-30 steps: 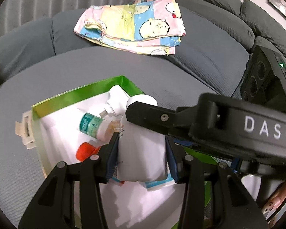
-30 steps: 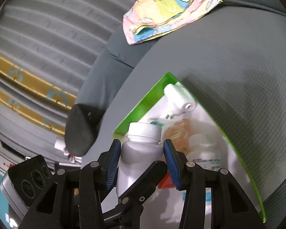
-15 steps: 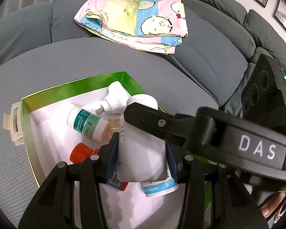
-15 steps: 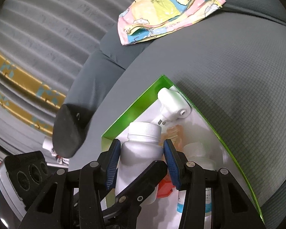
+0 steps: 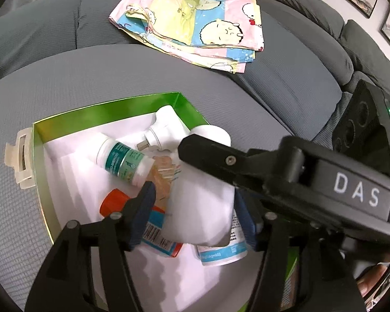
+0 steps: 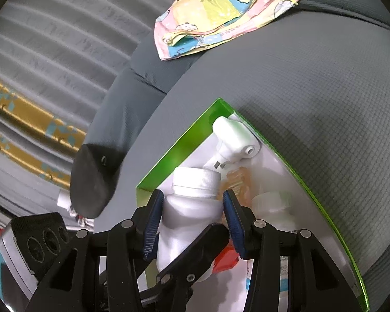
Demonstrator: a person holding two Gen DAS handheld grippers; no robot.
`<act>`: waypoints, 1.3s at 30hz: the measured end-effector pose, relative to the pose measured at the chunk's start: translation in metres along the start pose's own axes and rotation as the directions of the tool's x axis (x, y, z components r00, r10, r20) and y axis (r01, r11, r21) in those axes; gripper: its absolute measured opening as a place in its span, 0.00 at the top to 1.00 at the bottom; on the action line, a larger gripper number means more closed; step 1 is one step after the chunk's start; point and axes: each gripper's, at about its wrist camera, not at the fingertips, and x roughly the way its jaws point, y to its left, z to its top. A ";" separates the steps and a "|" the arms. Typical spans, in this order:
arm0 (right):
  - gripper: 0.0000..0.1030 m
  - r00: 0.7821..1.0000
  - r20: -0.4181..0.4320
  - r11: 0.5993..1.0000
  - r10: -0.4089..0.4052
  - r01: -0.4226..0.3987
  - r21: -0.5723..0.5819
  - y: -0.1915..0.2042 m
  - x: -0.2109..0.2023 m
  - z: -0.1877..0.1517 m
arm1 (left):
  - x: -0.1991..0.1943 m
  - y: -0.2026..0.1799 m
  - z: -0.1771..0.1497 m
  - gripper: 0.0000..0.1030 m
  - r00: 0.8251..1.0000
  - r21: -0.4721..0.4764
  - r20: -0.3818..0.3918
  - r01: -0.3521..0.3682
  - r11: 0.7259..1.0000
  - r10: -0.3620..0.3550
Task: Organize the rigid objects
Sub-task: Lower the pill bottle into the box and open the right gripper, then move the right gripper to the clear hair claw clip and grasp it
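A plain white bottle point(image 5: 200, 202) with a ribbed white cap point(image 6: 195, 176) is held over a green-walled box point(image 5: 104, 109) with a white floor. My left gripper point(image 5: 195, 213) and my right gripper point(image 6: 192, 221) both have their blue pads against this bottle, crossing each other. The left pads look slightly apart from it. In the box lie a teal-labelled bottle point(image 5: 119, 158), a white plug adapter point(image 5: 166, 130), an orange-capped item point(image 5: 117, 202) and a blue-labelled bottle point(image 5: 221, 252).
The box sits on a grey sofa seat point(image 5: 91, 72). A folded cartoon-print cloth point(image 5: 195, 26) lies on the cushion behind it. A beige clip point(image 5: 20, 161) lies just outside the box's left wall. Grey curtains point(image 6: 52, 39) hang beyond the armrest.
Both grippers and the white bottle have shifted over the box, more of its floor and contents now showing. The left pads seem to have loosened a little around the bottle.
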 end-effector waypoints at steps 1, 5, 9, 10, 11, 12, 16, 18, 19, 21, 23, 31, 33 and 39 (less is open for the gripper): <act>0.52 1.000 0.001 1.000 -0.008 0.008 0.000 0.001 0.000 0.000 | -0.002 0.000 -0.001 0.41 1.000 0.004 0.003 -0.003 1.000 0.003; 0.52 0.999 0.007 0.999 -0.042 0.042 -0.007 0.009 -0.003 -0.003 | -0.009 0.000 -0.002 0.41 1.000 0.014 0.015 -0.024 1.000 0.024; 0.52 0.998 0.026 0.999 -0.049 0.049 0.006 0.013 -0.010 -0.004 | -0.021 0.002 -0.003 0.34 0.999 0.002 0.032 -0.016 1.000 0.016; 0.52 0.998 0.035 0.998 -0.057 0.057 0.007 0.014 -0.012 -0.003 | -0.027 0.003 -0.004 0.32 0.999 0.000 0.044 -0.009 1.000 0.009; 0.52 0.996 0.045 0.997 -0.071 0.071 0.003 0.015 -0.014 -0.004 | -0.031 0.002 -0.004 0.31 0.999 0.001 0.052 -0.006 1.000 0.006; 0.52 0.994 0.057 0.996 -0.089 0.089 0.000 0.018 -0.017 -0.004 | -0.036 0.002 -0.005 0.30 0.998 0.004 0.060 -0.007 1.000 0.007; 0.52 0.992 0.079 0.995 -0.099 0.100 -0.015 0.025 -0.024 -0.007 | -0.055 0.004 -0.008 0.29 0.996 0.009 0.088 -0.029 1.000 0.028; 0.52 0.991 0.089 0.994 -0.103 0.105 -0.026 0.031 -0.026 -0.009 | -0.064 0.010 -0.010 0.29 0.995 -0.004 0.095 -0.035 0.999 0.036; 0.52 0.990 0.093 0.993 -0.108 0.112 -0.031 0.033 -0.027 -0.010 | -0.068 0.013 -0.011 0.28 0.994 -0.011 0.099 -0.039 0.999 0.040; 0.52 0.987 0.102 0.991 -0.124 0.129 -0.044 0.040 -0.028 -0.012 | -0.076 0.019 -0.013 0.27 0.993 -0.025 0.107 -0.055 0.998 0.057; 0.50 0.986 0.106 0.989 -0.129 0.136 -0.065 0.049 -0.027 -0.015 | -0.085 0.028 -0.016 0.26 0.990 -0.043 0.116 -0.073 0.996 0.078; 0.39 0.977 0.130 0.974 -0.168 0.185 -0.134 0.081 -0.023 -0.031 | -0.123 0.059 -0.031 0.21 0.980 -0.108 0.147 -0.119 0.987 0.134; 0.38 0.972 0.134 0.967 -0.191 0.210 -0.147 0.088 -0.021 -0.035 | -0.131 0.066 -0.034 0.20 0.978 -0.121 0.154 -0.123 0.985 0.141; 0.24 0.967 0.145 0.953 -0.210 0.236 -0.189 0.107 -0.014 -0.048 | -0.149 0.090 -0.046 0.13 0.969 -0.132 0.169 -0.158 0.979 0.179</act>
